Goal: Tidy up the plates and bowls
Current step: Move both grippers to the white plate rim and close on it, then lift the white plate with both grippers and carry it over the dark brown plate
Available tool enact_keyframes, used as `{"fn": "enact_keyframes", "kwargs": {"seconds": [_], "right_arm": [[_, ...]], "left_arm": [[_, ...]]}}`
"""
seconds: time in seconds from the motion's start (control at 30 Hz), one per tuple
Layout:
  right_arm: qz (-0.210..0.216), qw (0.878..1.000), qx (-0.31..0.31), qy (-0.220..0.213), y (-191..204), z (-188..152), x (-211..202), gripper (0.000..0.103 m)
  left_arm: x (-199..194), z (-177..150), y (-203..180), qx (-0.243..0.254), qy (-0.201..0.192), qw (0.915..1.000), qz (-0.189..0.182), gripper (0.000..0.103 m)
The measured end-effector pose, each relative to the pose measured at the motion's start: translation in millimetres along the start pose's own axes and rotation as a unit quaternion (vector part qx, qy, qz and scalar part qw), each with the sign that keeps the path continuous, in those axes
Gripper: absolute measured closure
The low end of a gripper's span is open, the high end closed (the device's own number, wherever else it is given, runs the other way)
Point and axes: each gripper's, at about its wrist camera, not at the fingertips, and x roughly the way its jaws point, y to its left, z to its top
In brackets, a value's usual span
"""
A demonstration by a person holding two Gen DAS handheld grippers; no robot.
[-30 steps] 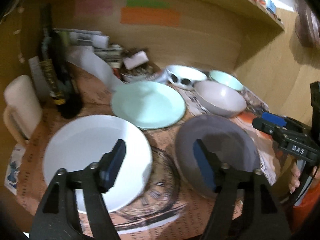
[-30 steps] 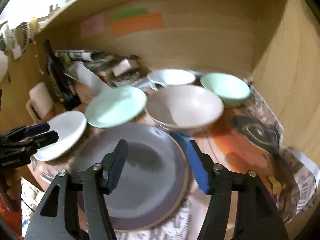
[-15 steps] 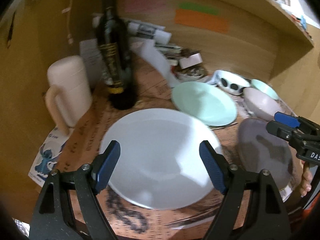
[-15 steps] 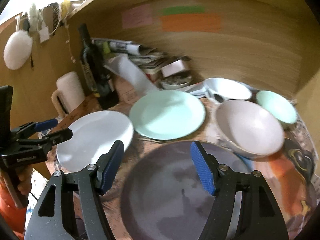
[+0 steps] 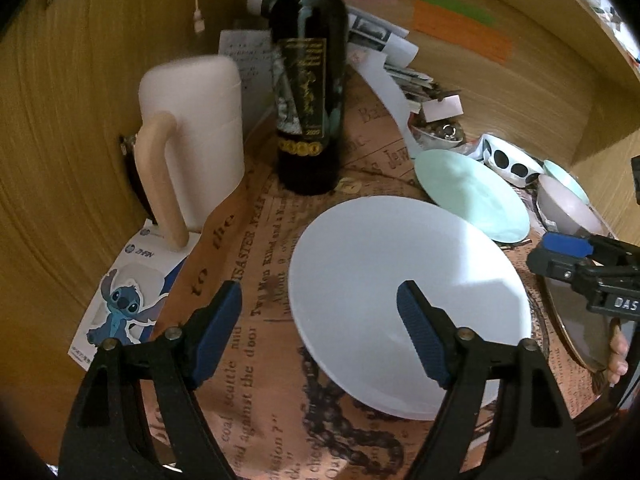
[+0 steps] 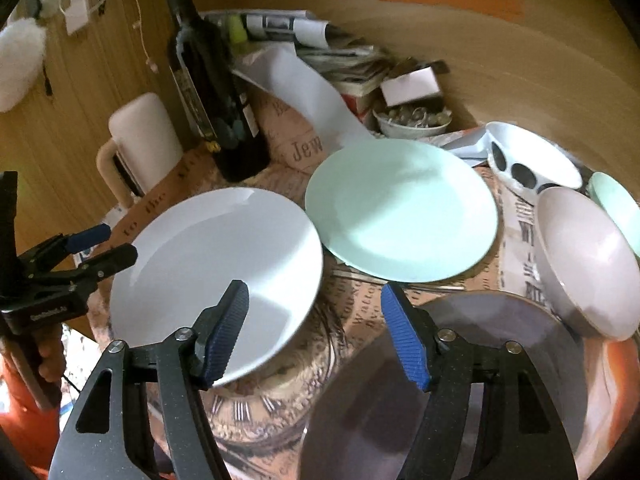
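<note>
A white plate (image 5: 404, 276) (image 6: 216, 264) lies at the front left of the table, a mint plate (image 5: 472, 196) (image 6: 400, 208) behind it, and a grey plate (image 6: 440, 384) (image 5: 580, 332) at the front right. A pale grey bowl (image 6: 588, 264), a mint bowl (image 6: 620, 208) and a white spotted bowl (image 6: 528, 160) stand at the right. My left gripper (image 5: 320, 332) is open above the white plate's left edge. My right gripper (image 6: 316, 320) is open between the white and grey plates.
A dark wine bottle (image 5: 312, 80) and a cream mug (image 5: 188, 132) stand at the back left. Papers and a small dish of clutter (image 6: 412, 120) crowd the back wall. Wooden walls close in the sides and back. A newspaper-print cloth (image 5: 248, 320) covers the table.
Both grippers have swung left. My left gripper has moved from between the white and grey plates to over the white plate's left edge. My right gripper has moved off the grey plate toward the white one.
</note>
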Motion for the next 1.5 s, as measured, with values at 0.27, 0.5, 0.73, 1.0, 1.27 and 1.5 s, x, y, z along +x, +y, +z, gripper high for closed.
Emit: {"fn": "enact_keyframes", "kwargs": {"seconds": [0.27, 0.5, 0.73, 1.0, 1.27, 1.5], "right_arm": [[-0.005, 0.999, -0.002, 0.046, 7, 6, 26, 0.066], [-0.002, 0.997, 0.009, 0.071, 5, 7, 40, 0.079], [0.004, 0.997, 0.009, 0.072, 6, 9, 47, 0.08], [-0.001, 0.998, 0.008, 0.065, 9, 9, 47, 0.081], [-0.003, 0.999, 0.013, 0.052, 8, 6, 39, 0.081], [-0.005, 0.999, 0.02, 0.028, 3, 3, 20, 0.081]], "left_arm": [[13, -3, 10, -0.003, 0.018, 0.9997, -0.016, 0.052], [22, -7, 15, -0.009, 0.033, 0.9989, -0.032, 0.07], [24, -8, 14, -0.011, 0.035, 0.998, -0.051, 0.078], [22, -6, 9, -0.021, 0.04, 0.9982, -0.039, 0.078], [16, -5, 5, -0.027, 0.037, 0.9982, -0.037, 0.078], [6, 0, -8, -0.022, 0.026, 0.9986, -0.041, 0.078]]}}
